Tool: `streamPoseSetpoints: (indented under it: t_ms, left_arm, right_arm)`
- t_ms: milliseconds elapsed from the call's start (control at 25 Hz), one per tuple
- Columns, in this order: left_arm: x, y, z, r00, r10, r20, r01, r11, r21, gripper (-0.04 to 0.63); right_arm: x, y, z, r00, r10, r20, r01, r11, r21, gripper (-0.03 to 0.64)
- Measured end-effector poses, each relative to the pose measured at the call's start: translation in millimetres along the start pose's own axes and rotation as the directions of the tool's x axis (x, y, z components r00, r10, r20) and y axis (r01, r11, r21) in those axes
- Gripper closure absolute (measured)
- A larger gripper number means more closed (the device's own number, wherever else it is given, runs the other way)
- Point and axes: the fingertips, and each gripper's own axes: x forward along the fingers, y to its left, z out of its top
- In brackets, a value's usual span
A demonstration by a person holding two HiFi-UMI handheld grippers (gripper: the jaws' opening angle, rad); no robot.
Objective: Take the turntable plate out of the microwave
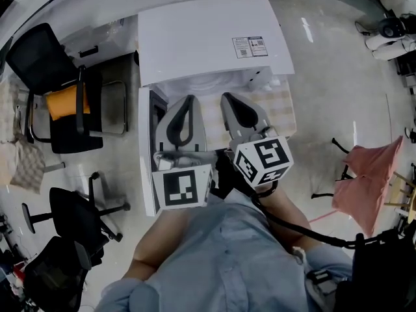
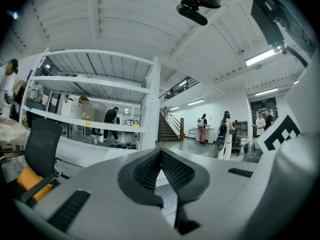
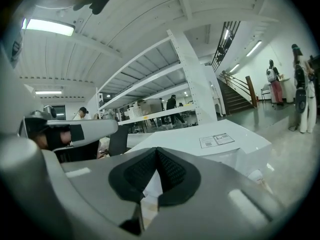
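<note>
My left hand-held gripper (image 1: 188, 103): pressed together, empty.
My right hand-held gripper (image 1: 229, 101): likewise.
Progress: microwave (image 1: 208, 38) at 12 o'clock; turntable plate unseen, removal still ahead.

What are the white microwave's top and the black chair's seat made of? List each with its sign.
White box-shaped microwave top: probably painted sheet metal, smooth satin, even sheen, flat panel.
Black chair seat: probably fabric padding, matte, no glare.
</note>
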Motion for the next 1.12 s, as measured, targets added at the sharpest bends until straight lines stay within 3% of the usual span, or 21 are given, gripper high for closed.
streamPoseSetpoints:
  t_ms: [600,840,1120]
  left_arm:
    - [69,2,-25,0.990,0.141,-0.017,-0.141,0.990,0.029,0.588]
    - [75,5,-38,0.986,0.161,-0.032,-0.160,0.986,0.040,0.588]
    - [63,12,-68,0.987,0.156,-0.040,-0.156,0.988,0.023,0.588]
  right_arm:
    - [54,-28,-24,0.970,0.227,-0.082,-0.223,0.973,0.053,0.620]
    - [62,-33,-40,0.965,0.239,-0.103,-0.232,0.969,0.080,0.620]
    - [68,-36,-61,0.977,0.193,-0.091,-0.187,0.980,0.072,0.620]
